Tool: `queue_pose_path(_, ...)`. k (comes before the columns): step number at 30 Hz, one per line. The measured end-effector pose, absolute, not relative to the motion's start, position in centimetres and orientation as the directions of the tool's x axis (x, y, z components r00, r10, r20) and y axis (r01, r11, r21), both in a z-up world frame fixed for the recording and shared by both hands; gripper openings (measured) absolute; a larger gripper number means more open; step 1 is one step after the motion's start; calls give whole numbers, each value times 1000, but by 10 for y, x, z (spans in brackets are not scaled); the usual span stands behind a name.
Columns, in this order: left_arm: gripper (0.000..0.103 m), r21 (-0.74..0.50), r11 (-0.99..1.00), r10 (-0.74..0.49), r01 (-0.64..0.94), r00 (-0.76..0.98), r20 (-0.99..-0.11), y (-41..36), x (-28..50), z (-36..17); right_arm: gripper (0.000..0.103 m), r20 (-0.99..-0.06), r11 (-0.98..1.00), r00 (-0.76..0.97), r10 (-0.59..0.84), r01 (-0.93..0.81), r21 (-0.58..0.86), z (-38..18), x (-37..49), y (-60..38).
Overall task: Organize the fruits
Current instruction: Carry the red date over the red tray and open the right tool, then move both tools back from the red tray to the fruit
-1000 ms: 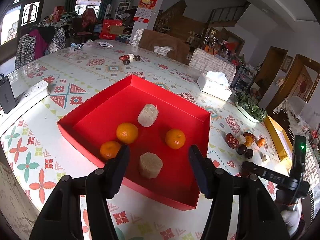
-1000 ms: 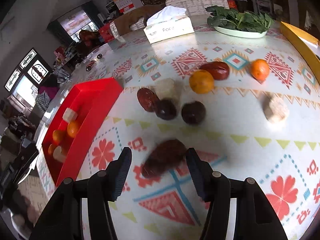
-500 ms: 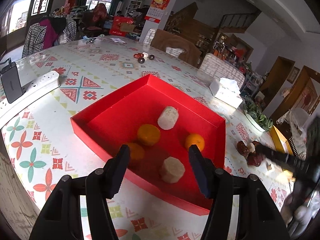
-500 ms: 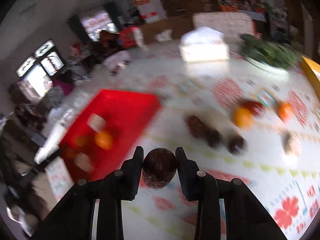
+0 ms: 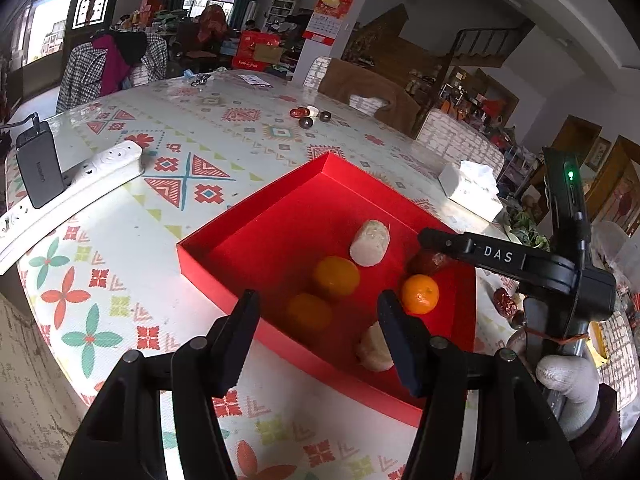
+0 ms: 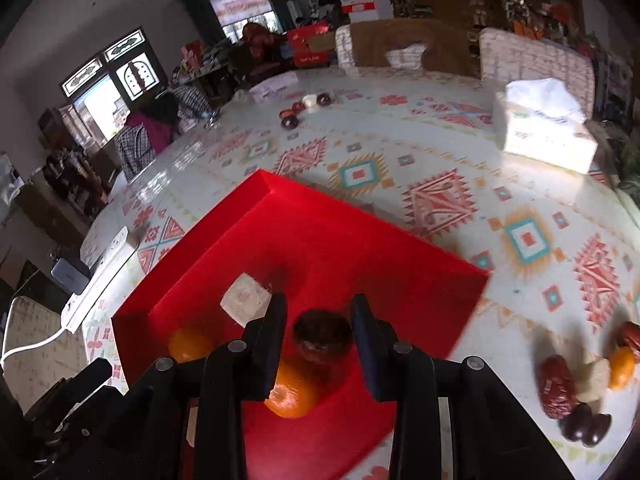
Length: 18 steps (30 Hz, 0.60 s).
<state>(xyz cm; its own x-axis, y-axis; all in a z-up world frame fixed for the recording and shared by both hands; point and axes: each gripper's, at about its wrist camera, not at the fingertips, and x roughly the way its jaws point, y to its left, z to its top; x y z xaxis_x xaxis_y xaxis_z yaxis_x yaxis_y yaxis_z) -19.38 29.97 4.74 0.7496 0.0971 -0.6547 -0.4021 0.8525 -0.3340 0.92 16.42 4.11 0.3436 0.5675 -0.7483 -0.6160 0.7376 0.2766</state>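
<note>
Big round table [image 5: 208,148] with a glossy patterned cloth, red and teal diamonds and flowers all over. The red tray [image 5: 256,232] sits near the front edge. Inside it: three oranges [image 5: 336,276] and two pale cylinder chunks [image 5: 370,238]. Right gripper [image 6: 318,334] is clamped on a dark red date [image 6: 322,338], hanging over the tray's right side. Left gripper [image 5: 316,320] is empty, jaws apart, at the tray's near rim. Right of the tray are more dates and an orange [image 6: 622,366]; behind it a tissue box [image 6: 544,128]; left of it a white power strip [image 5: 80,176]. Cluttered living room with chairs, windows and a staircase.
</note>
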Motion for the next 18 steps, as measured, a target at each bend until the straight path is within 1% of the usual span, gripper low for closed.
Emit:
queue_pose_path(3, 60, -332, 856, 94, -396, 752, -653, 298, -194, 48, 39, -736, 727, 338, 587, -620, 294, 47, 7, 160)
queue_pose_path(8, 60, -318, 867, 92, -385, 749, -656, 289, -190, 50, 45, -689, 724, 379, 617, -617, 308, 71, -3, 134)
queue_pose_path(12, 62, -298, 880, 102, -370, 760, -642, 278, -192, 61, 50, -644, 743, 455, 615, -608, 280, 91, -17, 97)
queue_pose_path(14, 70, -290, 883, 114, -369, 767, -632, 271, -195, 67, 56, -618, 768, 515, 594, -592, 246, 99, -24, 77)
queue_pose_path(16, 70, -287, 883, 123, -370, 774, -621, 266, -198, 72, 60, -580, 804, 595, 557, -560, 197, 107, -33, 52)
queue_pose_path(18, 70, -289, 883, 127, -371, 779, -614, 263, -200, 77, 69, -532, 833, 664, 525, -529, 162, 112, -42, 23)
